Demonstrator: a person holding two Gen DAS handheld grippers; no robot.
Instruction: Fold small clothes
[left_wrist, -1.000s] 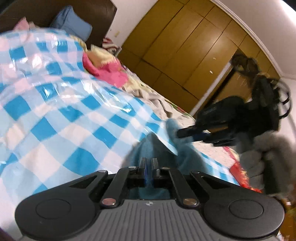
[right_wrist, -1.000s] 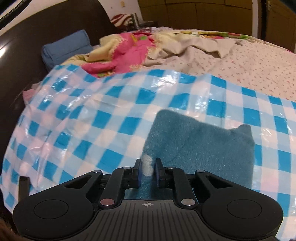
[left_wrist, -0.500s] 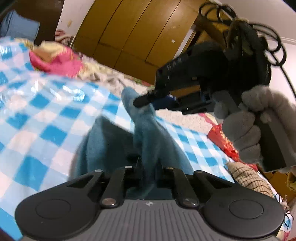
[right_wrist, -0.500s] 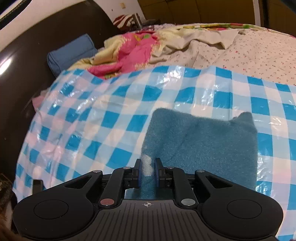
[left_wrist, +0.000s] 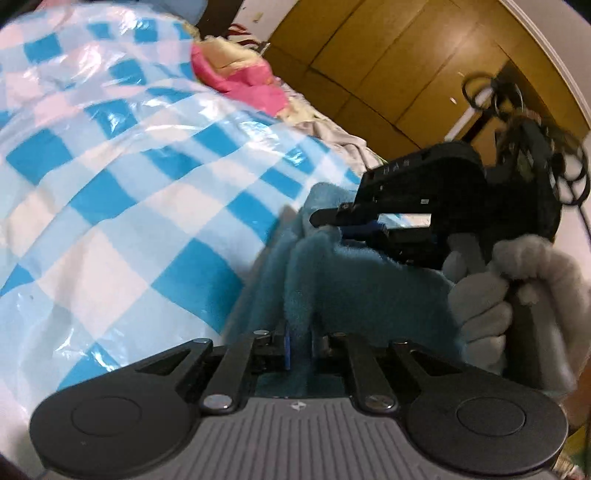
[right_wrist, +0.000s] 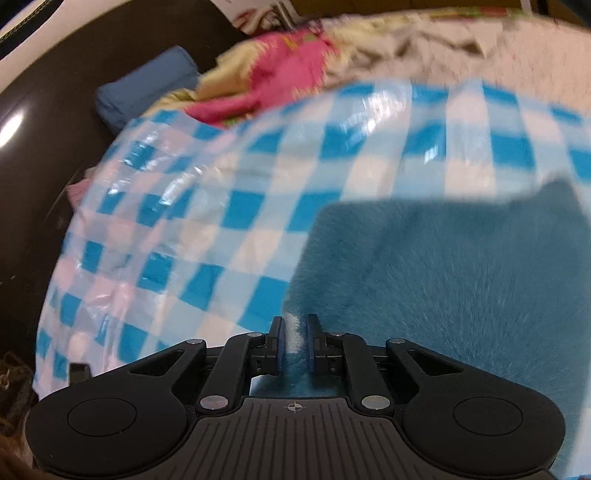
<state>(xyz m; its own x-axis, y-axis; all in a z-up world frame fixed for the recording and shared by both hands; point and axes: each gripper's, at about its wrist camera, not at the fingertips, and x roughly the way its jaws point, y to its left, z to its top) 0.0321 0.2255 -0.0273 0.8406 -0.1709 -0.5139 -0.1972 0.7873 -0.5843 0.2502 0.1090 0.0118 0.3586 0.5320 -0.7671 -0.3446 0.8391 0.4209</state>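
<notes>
A fuzzy teal cloth (right_wrist: 443, 280) lies on the blue-and-white checked plastic sheet (right_wrist: 221, 206) on the bed. My right gripper (right_wrist: 294, 339) is shut on the cloth's near edge. In the left wrist view my left gripper (left_wrist: 299, 339) is shut on a raised fold of the same teal cloth (left_wrist: 354, 288). The right gripper (left_wrist: 332, 221), held by a grey-gloved hand (left_wrist: 517, 288), pinches the cloth's other edge just beyond it. The cloth is bunched up between the two grippers.
A pink and yellow blanket (right_wrist: 280, 70) lies crumpled past the checked sheet (left_wrist: 110, 184). A blue pillow (right_wrist: 147, 85) rests against the dark headboard (right_wrist: 40, 122). Wooden wardrobe doors (left_wrist: 388, 62) stand beyond the bed.
Both grippers have kept hold of the teal cloth. The right wrist view has come lower and closer to the cloth. The left gripper has swung its view back toward the checked sheet.
</notes>
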